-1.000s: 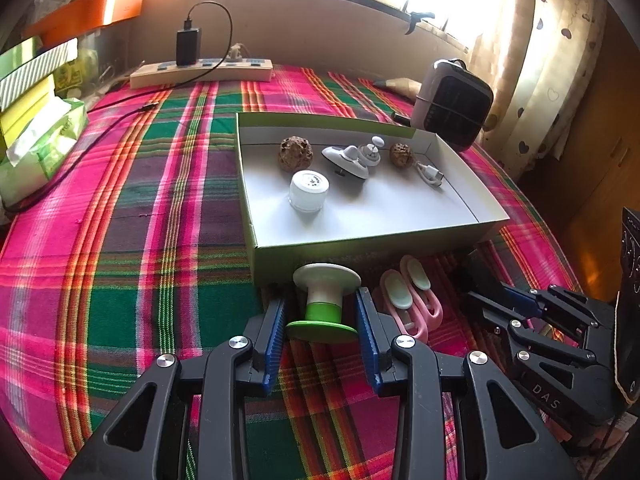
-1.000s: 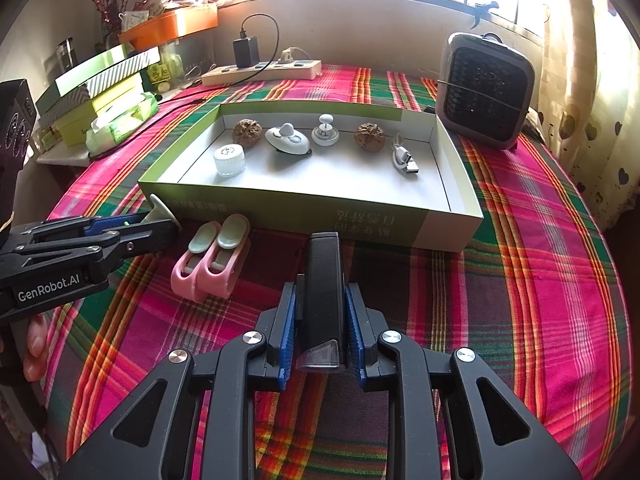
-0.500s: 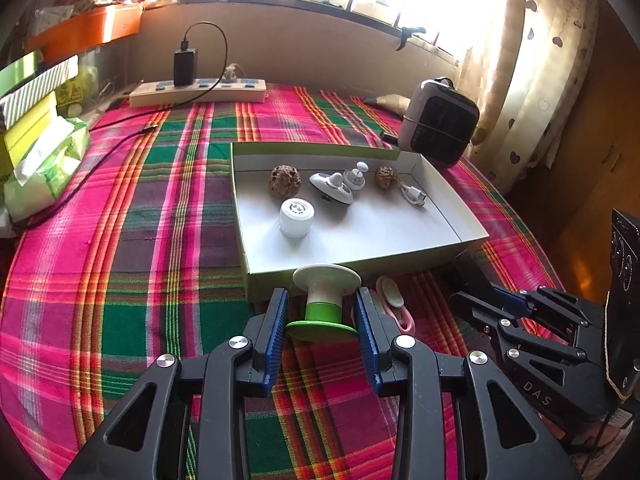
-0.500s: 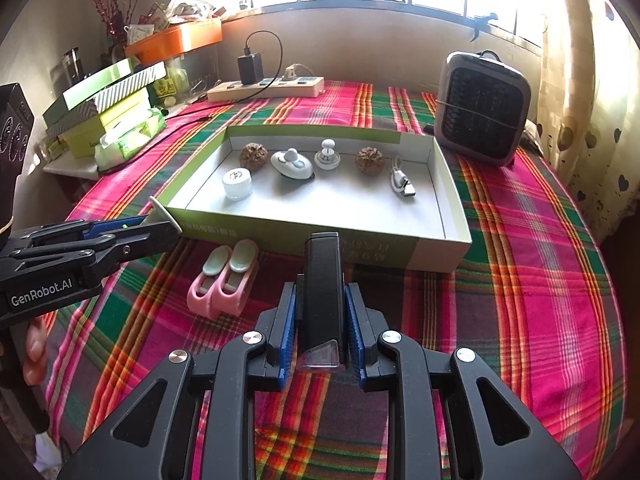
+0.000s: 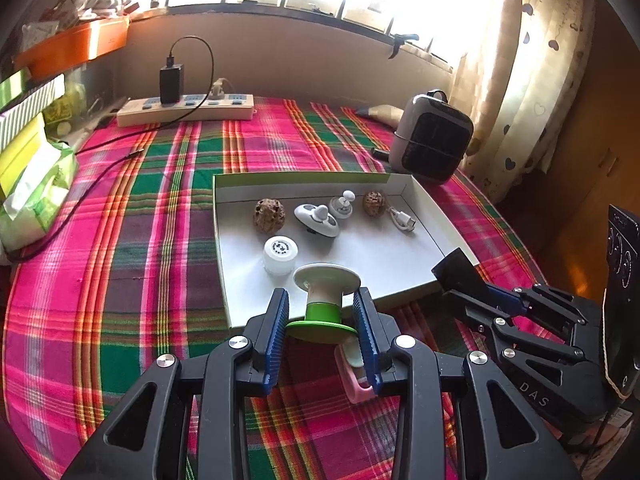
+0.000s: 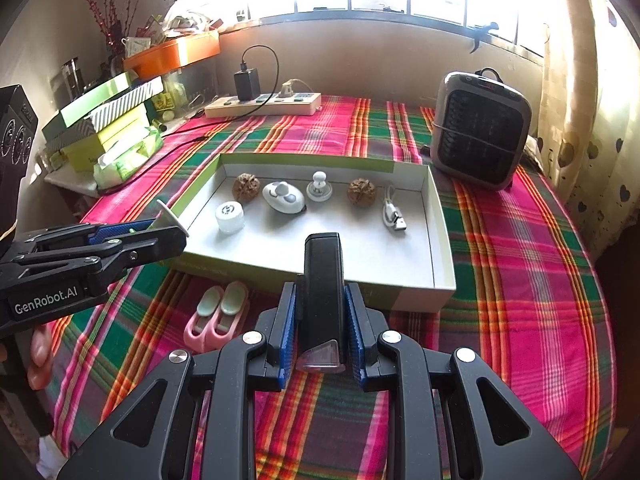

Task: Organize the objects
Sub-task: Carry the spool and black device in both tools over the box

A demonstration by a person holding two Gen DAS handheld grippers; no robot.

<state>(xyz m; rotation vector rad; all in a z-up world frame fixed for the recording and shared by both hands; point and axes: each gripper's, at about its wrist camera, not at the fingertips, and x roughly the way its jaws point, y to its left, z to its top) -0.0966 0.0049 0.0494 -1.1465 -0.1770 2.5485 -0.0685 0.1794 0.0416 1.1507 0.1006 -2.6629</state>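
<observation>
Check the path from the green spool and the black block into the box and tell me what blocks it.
Nothing visible blocks either. The left tool holds the spool above the box's near wall; the right tool holds the block likewise. Bare floor lies ahead; the white cap sits slightly left of the spool.

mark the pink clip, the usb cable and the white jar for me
pink clip (image 6: 218,317): right wrist view, on its pale green top pads.
usb cable (image 6: 394,216): right wrist view, on the coiled white cord in the box.
white jar (image 5: 280,255): left wrist view, on its round printed lid.
</observation>
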